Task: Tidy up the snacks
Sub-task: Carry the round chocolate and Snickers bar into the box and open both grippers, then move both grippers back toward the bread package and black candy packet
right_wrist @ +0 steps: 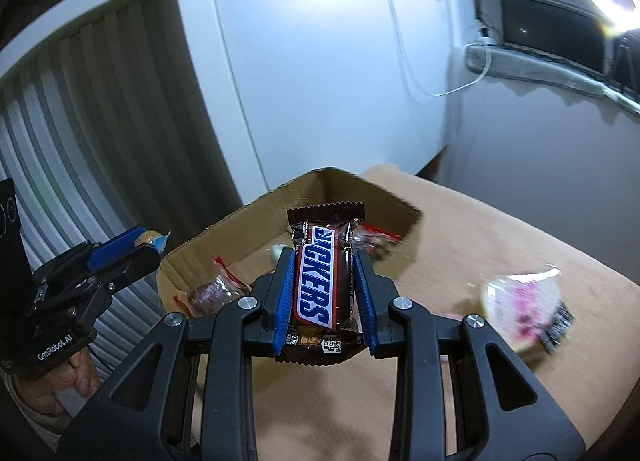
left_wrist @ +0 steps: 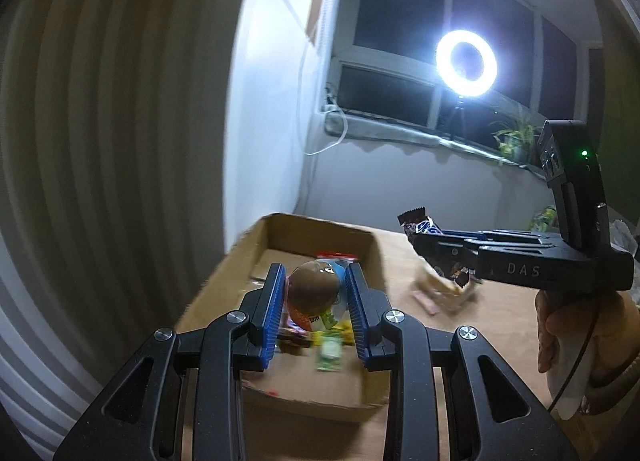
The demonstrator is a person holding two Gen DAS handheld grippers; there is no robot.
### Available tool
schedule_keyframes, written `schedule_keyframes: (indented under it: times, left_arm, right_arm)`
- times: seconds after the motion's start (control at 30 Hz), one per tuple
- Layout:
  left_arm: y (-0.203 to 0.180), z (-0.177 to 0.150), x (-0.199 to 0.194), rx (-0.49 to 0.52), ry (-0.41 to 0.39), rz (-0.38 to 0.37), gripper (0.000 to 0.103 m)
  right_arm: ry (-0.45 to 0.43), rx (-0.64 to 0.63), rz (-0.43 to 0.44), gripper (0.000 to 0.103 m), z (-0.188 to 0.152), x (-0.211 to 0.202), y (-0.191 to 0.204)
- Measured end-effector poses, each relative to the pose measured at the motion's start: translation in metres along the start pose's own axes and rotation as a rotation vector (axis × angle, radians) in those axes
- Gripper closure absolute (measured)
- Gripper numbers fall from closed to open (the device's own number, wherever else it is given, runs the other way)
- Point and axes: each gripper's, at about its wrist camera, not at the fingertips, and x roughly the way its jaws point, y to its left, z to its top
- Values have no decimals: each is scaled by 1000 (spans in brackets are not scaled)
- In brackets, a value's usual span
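box (right_wrist: 224, 229) contents blurred, half hidden

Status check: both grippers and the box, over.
Left gripper shut on egg. Right gripper shut on Snickers. Both above box, snacks inside. Nothing blocking.

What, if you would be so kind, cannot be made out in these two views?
- Left wrist view: snacks in the cardboard box sit behind the egg-shaped snack and left gripper, blurred.
- Right wrist view: the pink-and-white packet on the table is motion-blurred, print unreadable.
- Snickers bar: lower label too small.
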Motion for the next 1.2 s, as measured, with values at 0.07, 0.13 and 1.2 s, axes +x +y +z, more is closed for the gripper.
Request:
schedule_keyframes:
  times: [0.07,0.13,1.2]
  left_arm:
    - [9,2,6,-8,0,8,74]
    - [15,5,14,-10,5,14,74]
    - [-21,6,-5,13,32,137,22]
  right_arm:
    - [7,-13,9,73,6,12,5]
    - [8,-22,15,73,11,21,6]
    - [-76,15,-123,24,-26,-26,-12]
